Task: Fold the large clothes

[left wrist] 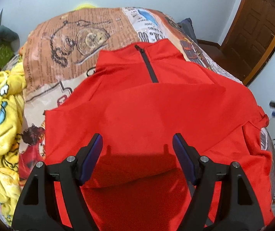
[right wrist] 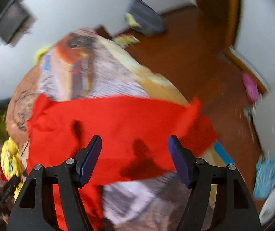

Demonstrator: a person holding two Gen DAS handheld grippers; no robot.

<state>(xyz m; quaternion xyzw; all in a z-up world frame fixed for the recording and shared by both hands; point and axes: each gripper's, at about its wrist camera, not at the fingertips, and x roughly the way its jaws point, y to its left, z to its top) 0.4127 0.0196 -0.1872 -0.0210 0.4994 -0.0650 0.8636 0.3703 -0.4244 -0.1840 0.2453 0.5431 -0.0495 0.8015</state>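
Tongs (left wrist: 137, 140) (right wrist: 134, 141) twice, both agape above one red pullover (left wrist: 147, 111)

Right wrist view motion-blurred throughout, red garment (right wrist: 114, 119) edges smeared, its lower hem cut off in the left view

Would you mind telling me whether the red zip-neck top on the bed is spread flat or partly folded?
Partly folded: the red zip-neck top shows a fold edge across its chest, with fabric layered over its lower half.

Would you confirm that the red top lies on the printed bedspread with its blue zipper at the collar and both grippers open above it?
Not quite: the left wrist view shows the zipper is dark, almost black, not blue. The rest holds.
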